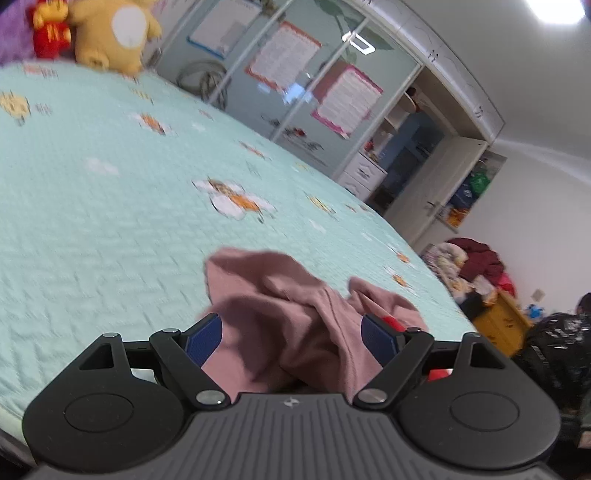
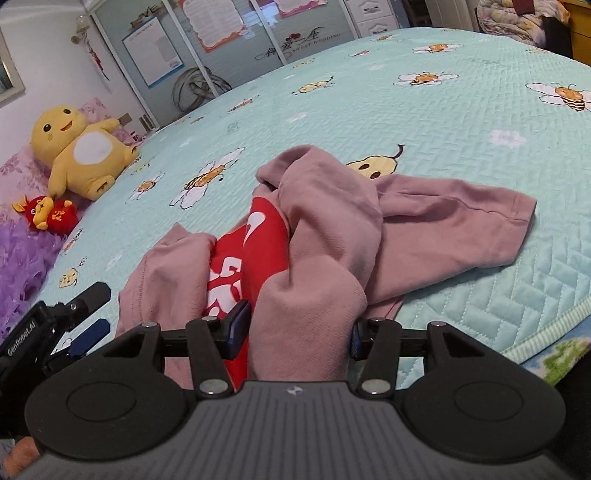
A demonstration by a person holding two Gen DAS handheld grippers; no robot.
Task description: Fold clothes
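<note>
A: Any writing?
B: "GenRobot.AI" on your left gripper [image 2: 86, 314]. Red print on the top [image 2: 314, 221] is unreadable.
A: Fingers?
B: Both pairs apart; right gripper [image 2: 295, 328] straddles the cloth. Top crumpled on the bed [image 2: 443, 110], sleeve pointing right.

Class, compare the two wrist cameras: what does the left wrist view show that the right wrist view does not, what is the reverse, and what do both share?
Only the left wrist view: the open wardrobe, a ceiling light, and a heap of laundry beyond the bed.
Only the right wrist view: the garment's red printed panel, its spread sleeve, and the left tongs seen from outside, jaws apart.
Both: the pink garment crumpled on the bee-print quilt, the yellow plush toy, and the small red toy.
</note>
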